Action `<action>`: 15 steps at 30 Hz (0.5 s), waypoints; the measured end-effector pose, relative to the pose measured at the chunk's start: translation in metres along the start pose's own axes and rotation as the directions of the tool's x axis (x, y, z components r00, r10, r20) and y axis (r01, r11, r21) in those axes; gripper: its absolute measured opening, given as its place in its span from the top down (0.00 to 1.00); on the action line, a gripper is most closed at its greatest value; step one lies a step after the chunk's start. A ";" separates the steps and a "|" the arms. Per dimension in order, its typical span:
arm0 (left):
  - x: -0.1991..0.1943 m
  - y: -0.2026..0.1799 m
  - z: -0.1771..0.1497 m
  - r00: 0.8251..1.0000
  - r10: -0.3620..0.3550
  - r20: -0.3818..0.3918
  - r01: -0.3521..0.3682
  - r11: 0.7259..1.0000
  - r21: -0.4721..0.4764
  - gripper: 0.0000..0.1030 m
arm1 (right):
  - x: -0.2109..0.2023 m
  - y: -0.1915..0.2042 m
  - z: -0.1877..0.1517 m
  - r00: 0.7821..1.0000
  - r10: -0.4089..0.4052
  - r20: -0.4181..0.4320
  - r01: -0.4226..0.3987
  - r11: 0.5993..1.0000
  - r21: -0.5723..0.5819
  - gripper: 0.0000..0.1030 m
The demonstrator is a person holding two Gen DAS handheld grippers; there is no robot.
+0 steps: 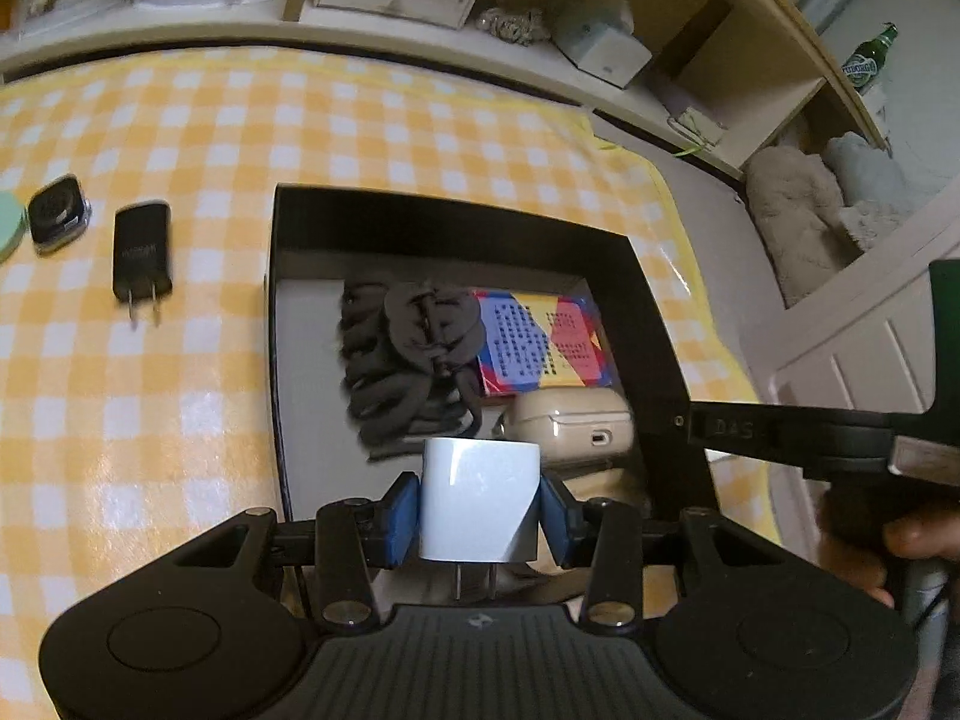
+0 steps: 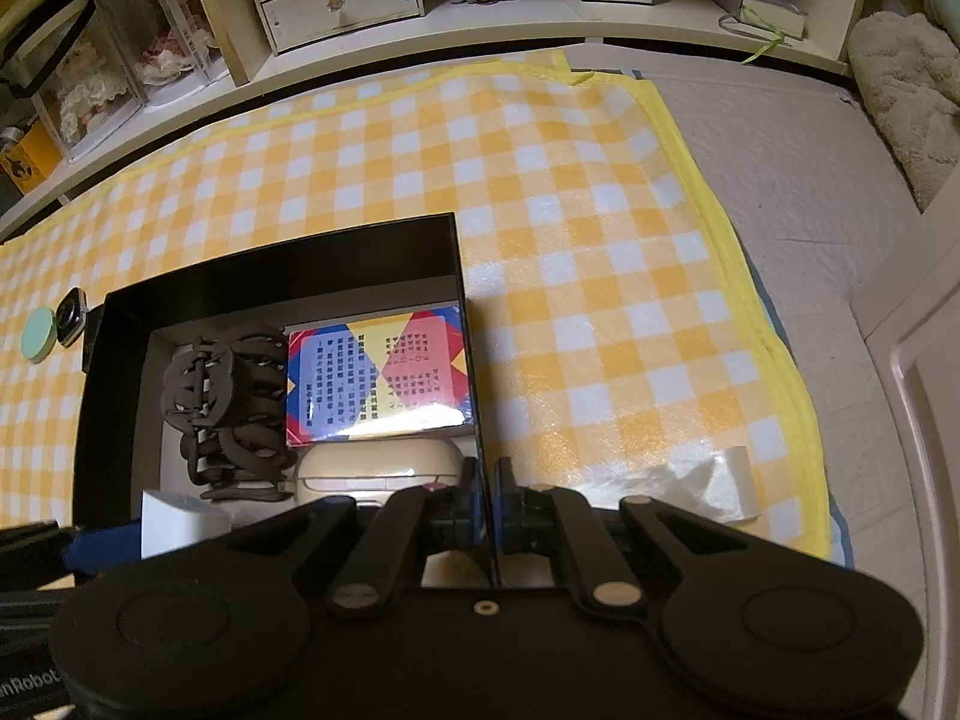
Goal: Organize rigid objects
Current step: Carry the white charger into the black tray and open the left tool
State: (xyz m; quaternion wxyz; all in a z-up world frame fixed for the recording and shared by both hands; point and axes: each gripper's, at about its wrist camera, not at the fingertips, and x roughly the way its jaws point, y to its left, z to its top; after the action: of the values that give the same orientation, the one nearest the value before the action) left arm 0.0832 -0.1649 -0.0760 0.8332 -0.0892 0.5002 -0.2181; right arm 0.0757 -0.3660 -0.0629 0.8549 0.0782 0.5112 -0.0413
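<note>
Left wrist view: left tool (image 1: 478, 507) clamps a white charger (image 1: 477, 501) between its blue pads, prongs pointing back toward the camera, over the near end of the black box (image 1: 420, 210). In the box: dark hair claw (image 1: 408, 360), colourful card box (image 1: 543, 339), beige earbud case (image 1: 570, 429). On the checked cloth (image 1: 180, 120) to the left: black charger (image 1: 143, 255), smartwatch (image 1: 57, 222), green round thing (image 1: 9, 231) at the frame edge.

Right wrist view: right tool (image 2: 487, 501) is pinched tight on the black box's right wall (image 2: 474, 372). White charger (image 2: 174, 522) shows at the box's near left corner. A crumpled clear wrapper (image 2: 690, 483) lies on the cloth, right of the tool.
</note>
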 end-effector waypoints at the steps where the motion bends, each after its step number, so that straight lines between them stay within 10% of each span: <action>1: 0.000 -0.002 0.000 1.000 0.001 0.006 -0.001 1.000 0.006 0.57 | 0.000 0.000 0.000 1.000 0.000 0.000 0.000 1.000 -0.001 0.96; 15: -0.003 -0.001 -0.004 1.000 0.008 0.000 -0.008 0.999 -0.045 0.57 | 0.000 0.000 0.001 1.000 0.002 -0.001 -0.002 1.000 0.002 0.96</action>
State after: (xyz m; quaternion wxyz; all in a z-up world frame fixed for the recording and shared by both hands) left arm 0.0778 -0.1644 -0.0755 0.8319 -0.1059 0.5052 -0.2037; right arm 0.0762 -0.3656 -0.0625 0.8547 0.0794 0.5114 -0.0408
